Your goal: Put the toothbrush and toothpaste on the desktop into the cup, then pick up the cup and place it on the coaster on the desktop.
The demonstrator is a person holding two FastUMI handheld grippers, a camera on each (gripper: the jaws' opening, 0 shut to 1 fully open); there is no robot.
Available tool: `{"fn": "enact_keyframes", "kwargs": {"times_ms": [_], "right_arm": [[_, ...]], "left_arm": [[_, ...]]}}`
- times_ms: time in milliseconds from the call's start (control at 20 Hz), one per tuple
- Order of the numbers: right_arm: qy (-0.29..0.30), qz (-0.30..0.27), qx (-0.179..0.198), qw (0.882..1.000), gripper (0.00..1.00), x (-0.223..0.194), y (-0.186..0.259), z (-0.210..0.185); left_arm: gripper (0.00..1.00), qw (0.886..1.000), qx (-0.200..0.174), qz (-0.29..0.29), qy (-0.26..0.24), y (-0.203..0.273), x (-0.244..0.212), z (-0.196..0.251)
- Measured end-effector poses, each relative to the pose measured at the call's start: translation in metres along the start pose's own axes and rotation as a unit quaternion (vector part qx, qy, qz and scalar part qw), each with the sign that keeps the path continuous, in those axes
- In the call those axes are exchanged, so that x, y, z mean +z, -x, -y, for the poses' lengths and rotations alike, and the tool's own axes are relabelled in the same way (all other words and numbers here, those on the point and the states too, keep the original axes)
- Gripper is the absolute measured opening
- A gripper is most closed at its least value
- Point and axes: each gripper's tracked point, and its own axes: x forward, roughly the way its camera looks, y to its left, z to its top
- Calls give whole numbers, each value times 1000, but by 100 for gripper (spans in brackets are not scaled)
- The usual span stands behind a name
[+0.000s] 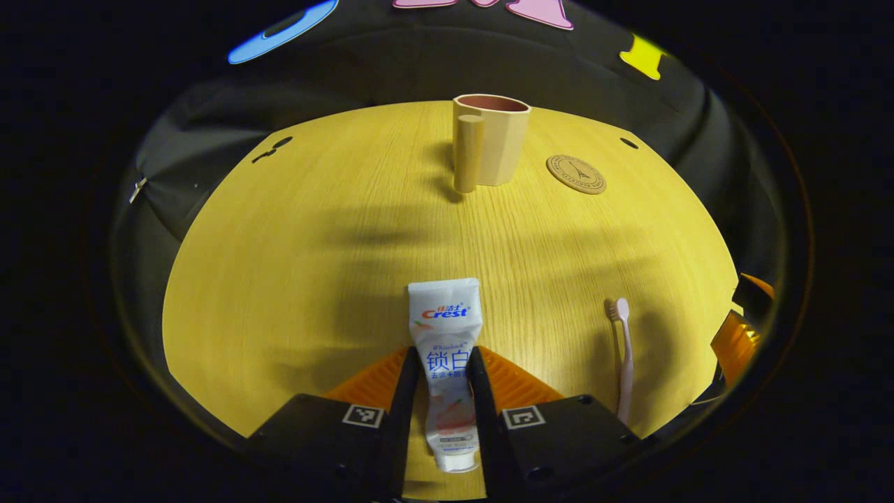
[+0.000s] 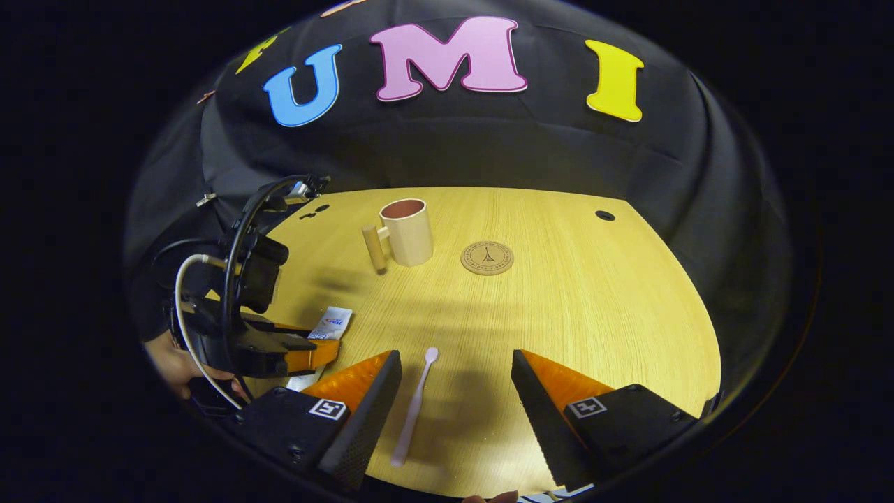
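Left jaws pinch the toothpaste [image 1: 447, 363] flat on the surface [image 1: 293, 265]; right jaws spread wide, low over the toothbrush [image 2: 415, 409].

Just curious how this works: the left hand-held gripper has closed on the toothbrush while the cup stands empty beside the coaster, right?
Not quite: the left hand-held gripper has closed on the toothpaste, as the left gripper view shows. The toothbrush lies free on the desktop.
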Motion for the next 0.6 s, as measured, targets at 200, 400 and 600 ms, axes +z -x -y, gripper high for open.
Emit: {"fn": "enact_keyframes", "kwargs": {"times_ms": [200, 400, 600], "right_arm": [[-1, -15, -1, 1000, 97, -9, -4, -3], [-4, -45, 1, 999, 98, -22, -6, -11], [-13, -140, -5, 990, 95, -55, -23, -25]], "left_arm": [[33, 999, 3, -31, 14, 3, -1, -1], [26, 999, -12, -41, 8, 2, 3, -1], [19, 1000, -8, -4, -19, 15, 4, -19]]}}
